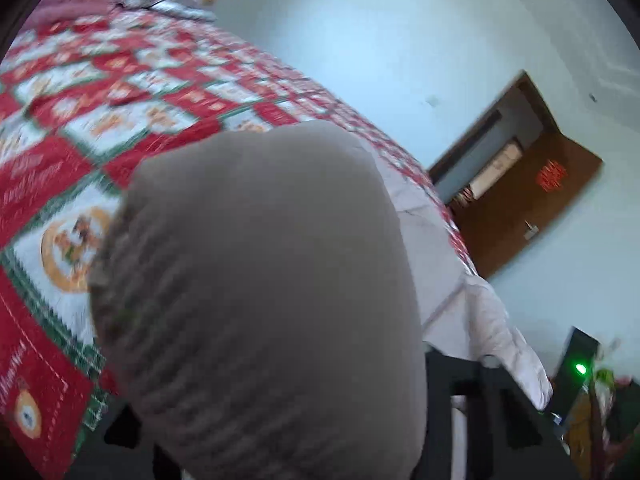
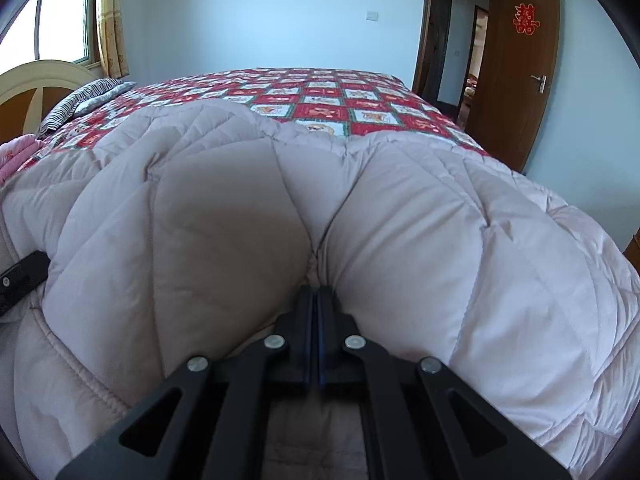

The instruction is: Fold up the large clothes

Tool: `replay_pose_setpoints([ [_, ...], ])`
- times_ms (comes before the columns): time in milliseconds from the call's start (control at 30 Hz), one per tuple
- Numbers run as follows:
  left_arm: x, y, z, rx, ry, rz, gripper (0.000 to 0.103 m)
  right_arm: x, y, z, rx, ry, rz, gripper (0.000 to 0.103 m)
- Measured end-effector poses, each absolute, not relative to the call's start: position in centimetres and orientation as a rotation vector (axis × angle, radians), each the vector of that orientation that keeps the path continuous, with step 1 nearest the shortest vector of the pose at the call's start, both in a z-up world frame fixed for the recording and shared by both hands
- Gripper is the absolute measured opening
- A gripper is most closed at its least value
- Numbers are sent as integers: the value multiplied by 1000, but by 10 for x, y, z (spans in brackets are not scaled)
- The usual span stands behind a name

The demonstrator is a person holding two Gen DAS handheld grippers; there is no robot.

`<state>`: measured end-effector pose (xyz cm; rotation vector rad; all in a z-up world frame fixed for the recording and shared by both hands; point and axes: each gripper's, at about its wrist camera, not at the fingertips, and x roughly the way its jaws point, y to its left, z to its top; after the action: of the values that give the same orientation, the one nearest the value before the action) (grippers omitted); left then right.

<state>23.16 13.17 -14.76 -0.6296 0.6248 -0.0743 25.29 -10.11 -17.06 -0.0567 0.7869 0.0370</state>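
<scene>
Quilted pale-pink padded coat (image 2: 400, 216) lies bunched along the near edge of the bed (image 2: 360, 80), its long axis running side to side across that edge; which end is the collar cannot be told. A ribbed knit band of the garment, probably a cuff or hem, fills the near centre of the left wrist view.

Right gripper (image 2: 316, 296): fingers pressed together, pinching a fold of the coat at a seam between two puffed panels. The fabric bulges up on both sides of the pinch.

Left gripper (image 1: 472, 384): only dark parts of its frame show beside and below the knit band. The fingertips are hidden by the fabric, so whether the tongs are spread or pinching cannot be told. Its black body also shows at the left edge of the right wrist view, touching the coat.

Beyond the coat, a red, white and green patchwork bedspread (image 2: 340, 100) covers the bed up to its far edge. Script shows on some red squares; it is blurred and unreadable. A striped pillow (image 2: 80, 100) lies at the far left corner of the bed, against the cream headboard (image 2: 36, 80).

Farthest: curtained window (image 2: 64, 16) on the left and open brown door (image 2: 516, 72) on the right, bearing a red paper-cut decoration (image 2: 525, 18).
</scene>
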Motion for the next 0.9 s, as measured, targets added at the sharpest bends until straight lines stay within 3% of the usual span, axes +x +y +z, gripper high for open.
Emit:
replay_pose_setpoints([
  [267,202,119,-101,-562,524,-224,23,244,-99,-167,20,845,79,5],
  [433,171,112,-60,-424,456,-298,23,218,-64,-166,104,881,170,6],
  [733,136,123,-10,-95,410,-192,23,190,35,-173,514,1041,680,6],
  [900,136,92,-6,67,372,-193,23,186,-11,-155,579,1048,753,5],
])
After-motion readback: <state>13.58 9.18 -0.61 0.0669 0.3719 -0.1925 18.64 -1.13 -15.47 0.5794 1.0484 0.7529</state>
